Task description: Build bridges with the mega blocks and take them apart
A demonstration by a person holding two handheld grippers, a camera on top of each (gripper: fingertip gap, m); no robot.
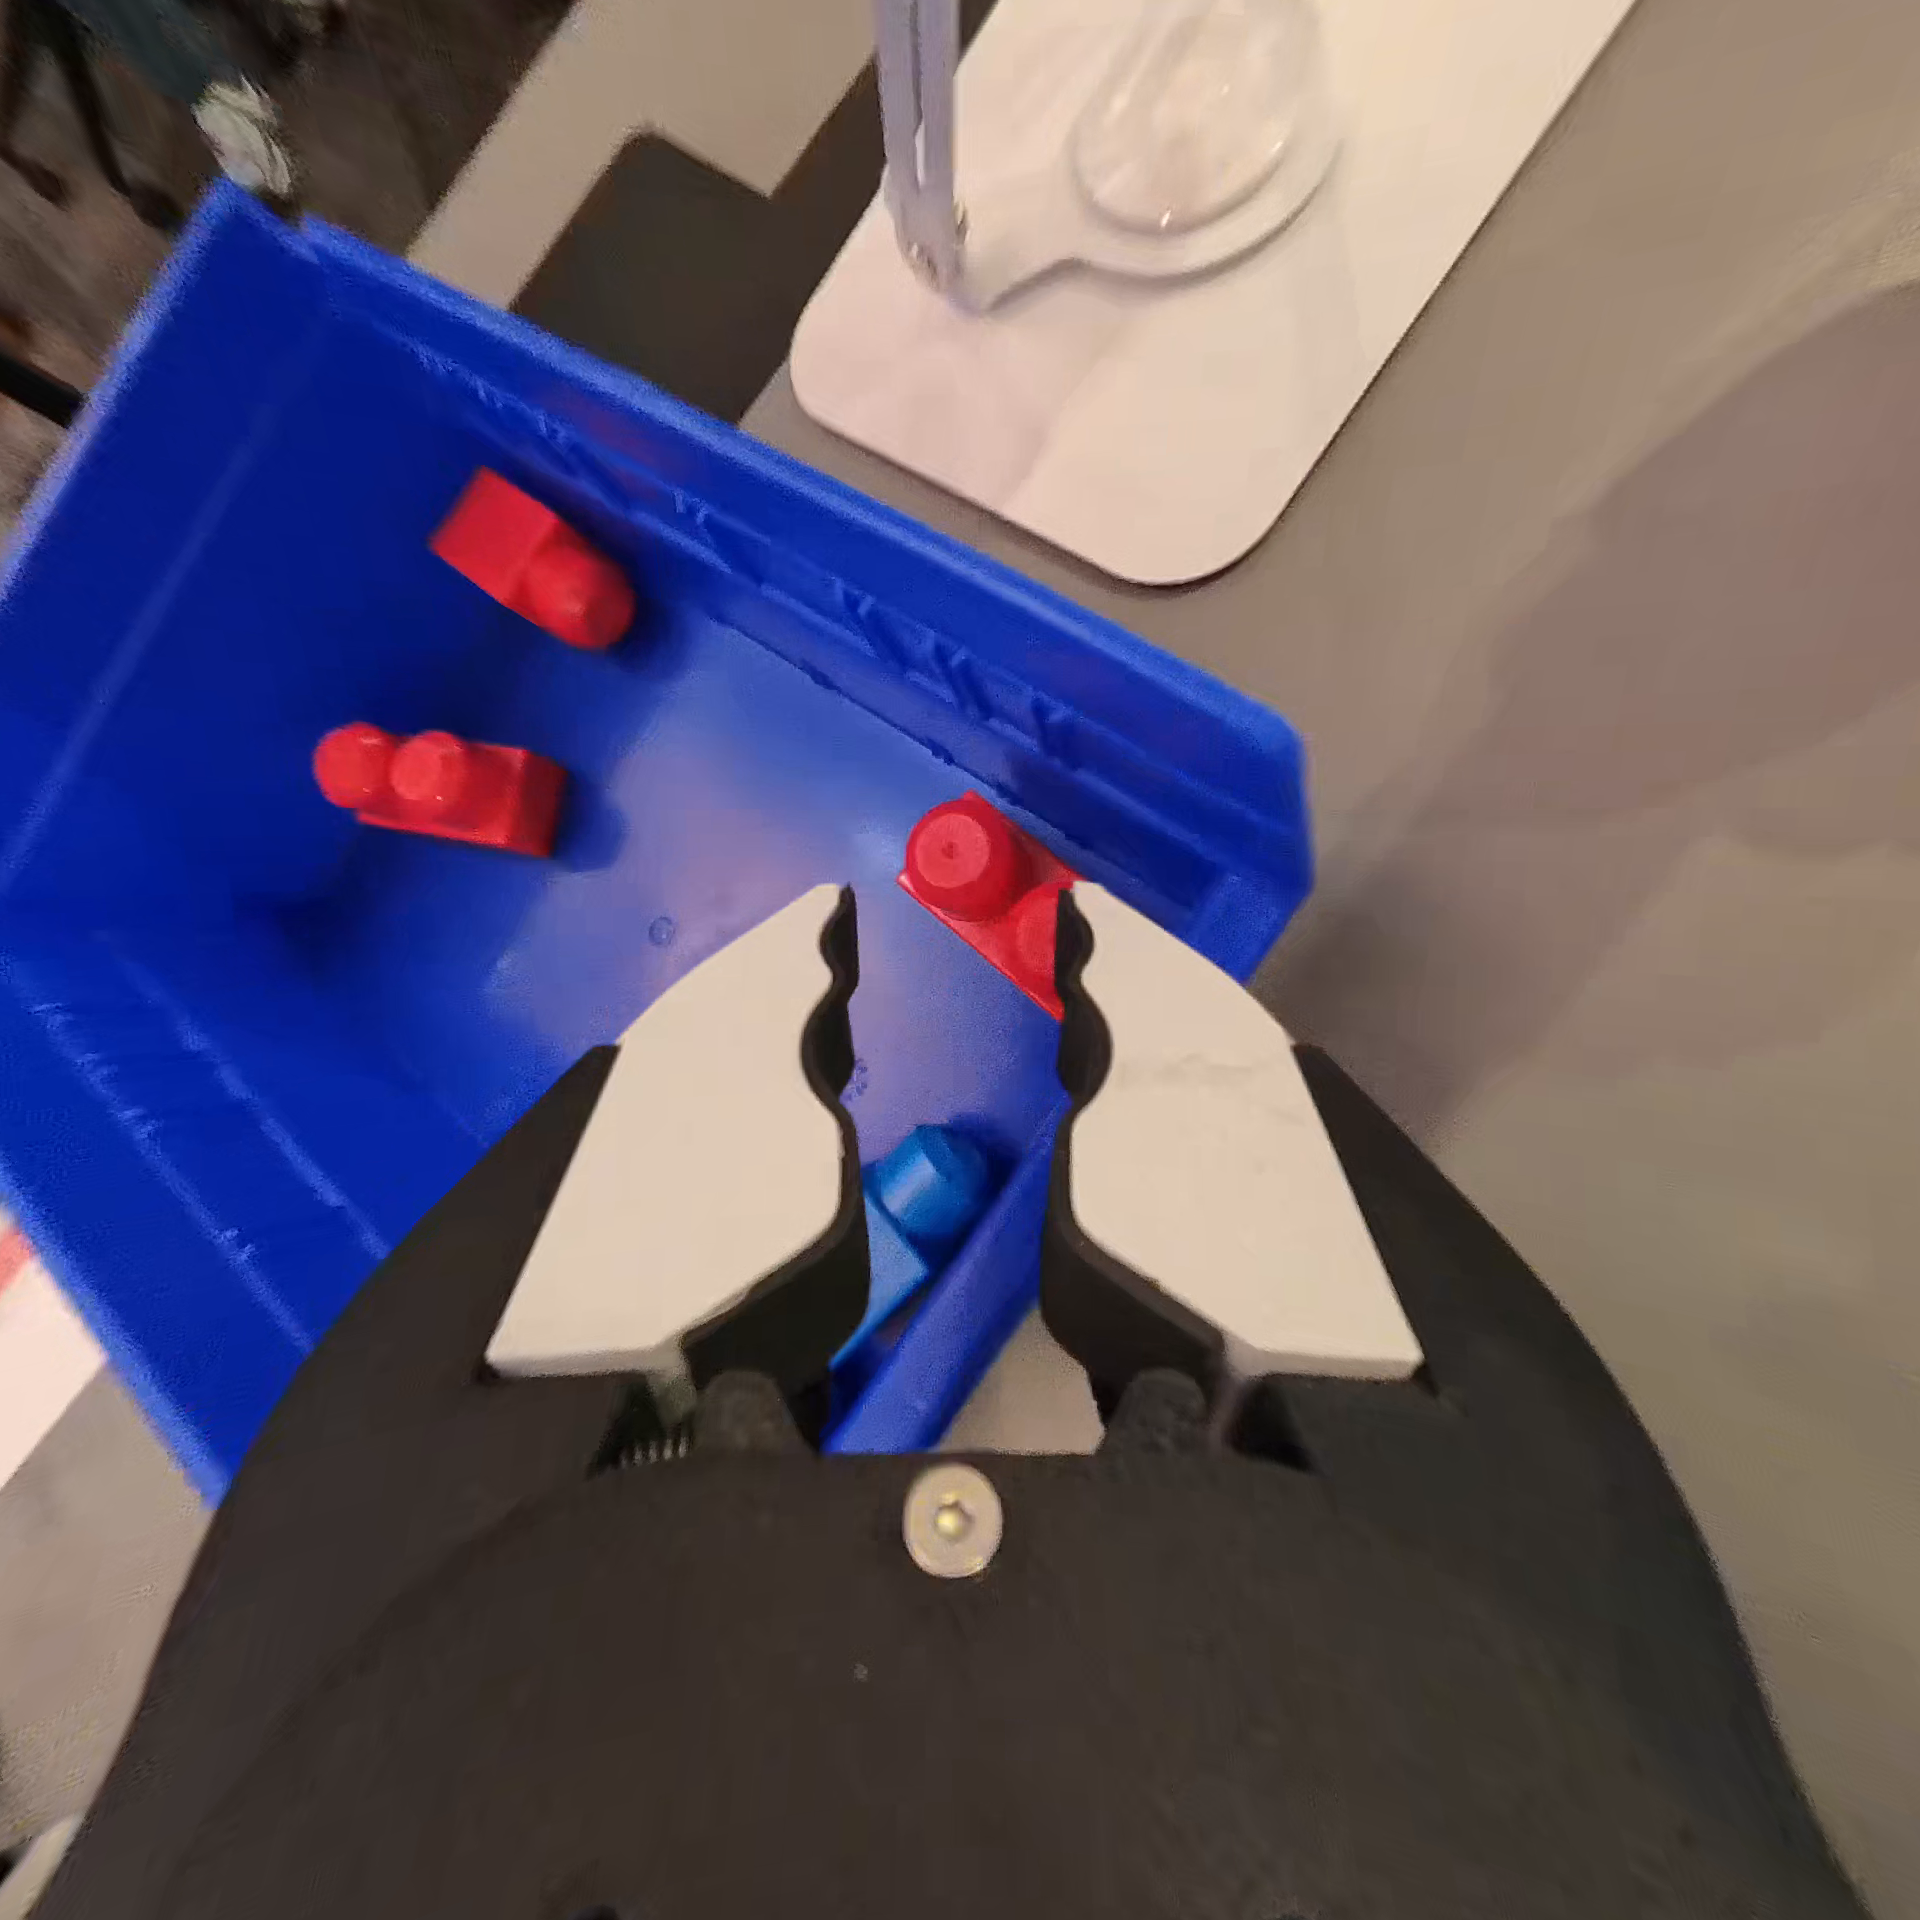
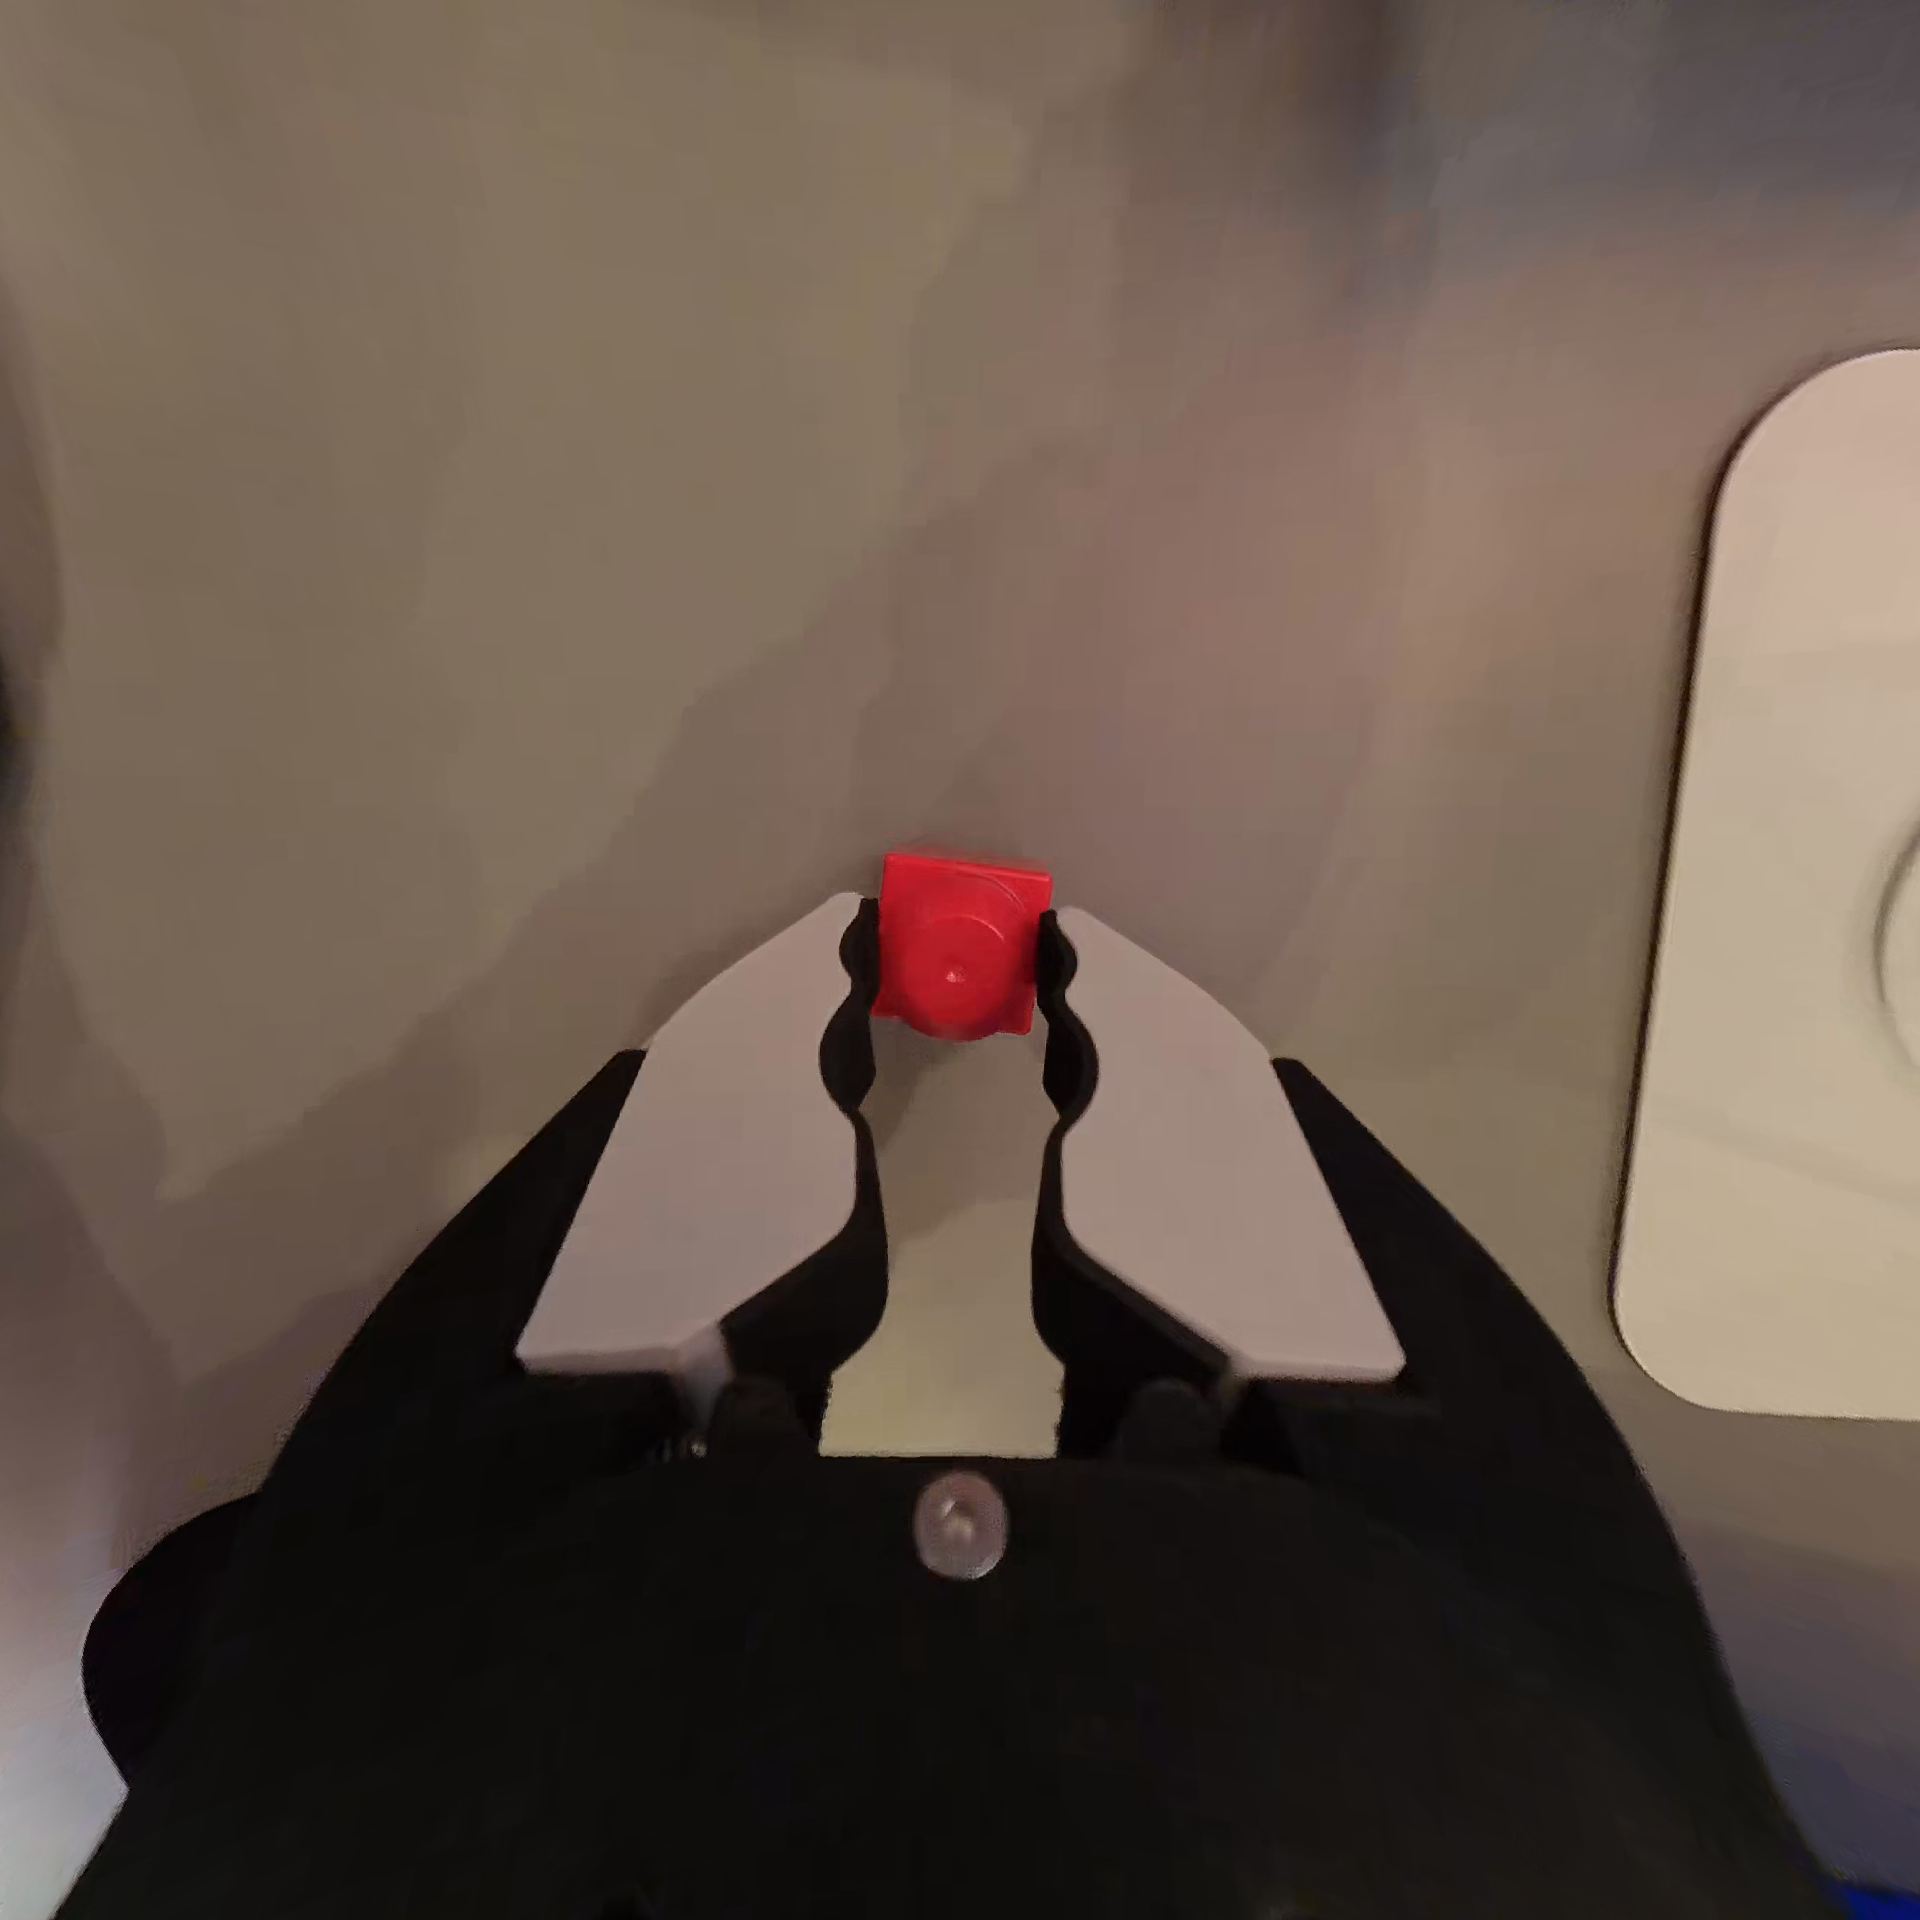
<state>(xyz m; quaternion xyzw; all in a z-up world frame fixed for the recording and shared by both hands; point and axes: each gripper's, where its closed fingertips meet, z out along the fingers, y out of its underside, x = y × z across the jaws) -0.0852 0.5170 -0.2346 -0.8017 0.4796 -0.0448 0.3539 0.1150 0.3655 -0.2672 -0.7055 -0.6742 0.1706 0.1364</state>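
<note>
My right gripper (image 2: 956, 935) pinches 1 light, stiff red block (image 2: 961, 951) by its flat sides; my left gripper (image 1: 956, 935) hangs open, empty, over the bin (image 1: 260, 468).

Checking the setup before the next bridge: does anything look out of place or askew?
Nothing damaged or spilled. Two red blocks in the blue bin lie tipped on their sides; a third stands by its wall. The right gripper holds one red block squarely.

Glossy plastic red blocks (image 1: 532, 569), ridged blue plastic bin (image 1: 935, 623), matt grey tabletop (image 1: 1558, 831).
</note>
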